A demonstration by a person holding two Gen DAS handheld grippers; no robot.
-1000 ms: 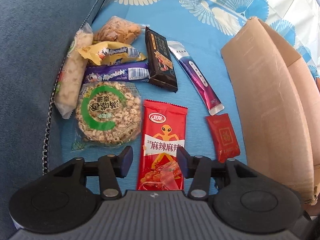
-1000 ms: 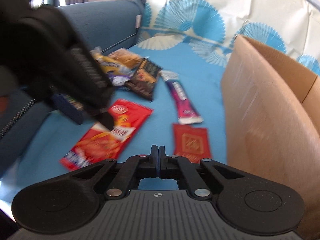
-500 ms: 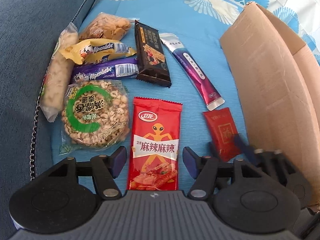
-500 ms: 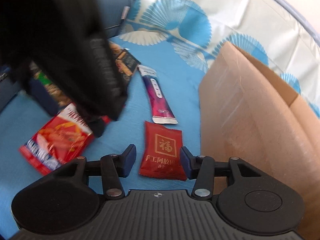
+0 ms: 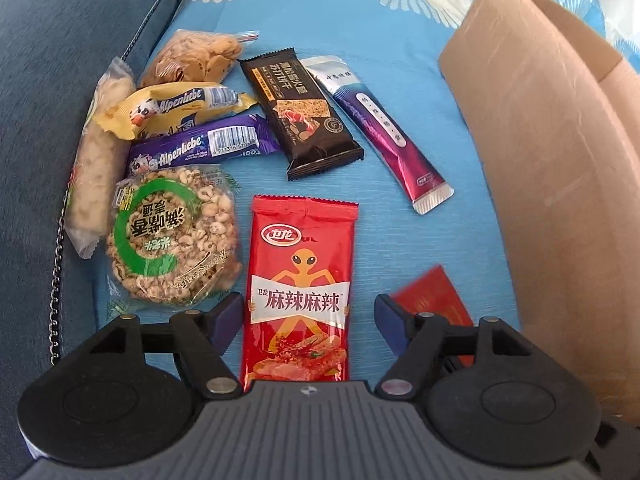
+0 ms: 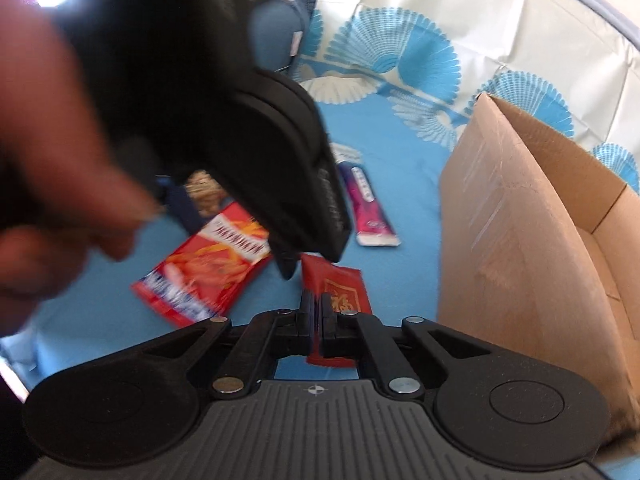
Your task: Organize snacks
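Surface, left wrist view: blue cloth (image 5: 400, 20) with white fan prints is seen spread over a blue sofa (image 5: 60, 40); the snacks are laid out on it.
Left gripper (image 5: 310, 322): the two blue-tipped fingers are held spread wide, one on each side of the red spicy-strip packet (image 5: 302, 280), with nothing pinched.
Red spicy-strip packet: laid flat and lengthwise between the spread fingers.
Round puffed-grain cake (image 5: 174, 236): placed just left of the red packet, by the left finger.
Purple Alpenliebe roll (image 5: 204, 148): set above the grain cake, with a yellow Alpenliebe roll (image 5: 176, 110) behind it.
Other snacks: a long clear bag (image 5: 100, 152) is laid along the sofa edge; a bag of crackers (image 5: 200, 56), a black bar (image 5: 304, 114) and a purple sachet (image 5: 384, 134) are spread farther back.
Small red sachet (image 5: 432, 294): partly hidden behind the right finger, near the cardboard box (image 5: 540, 160).
Cardboard box: stood at the right, open at the top.

Surface, right wrist view: the same blue cloth (image 6: 400, 152) is seen, with a pale fan-print sheet (image 6: 460, 20) behind.
Right gripper (image 6: 316, 320): the fingers are pressed together on the small red sachet (image 6: 344, 286), which is pinched by its near edge.
Cardboard box (image 6: 520, 240): seen just right of the sachet.
Left gripper (image 6: 288, 184): shown blurred at upper left, over the red spicy-strip packet (image 6: 208, 264), with a hand (image 6: 52, 168) behind it.
Purple sachet (image 6: 370, 208): laid beyond the red sachet.
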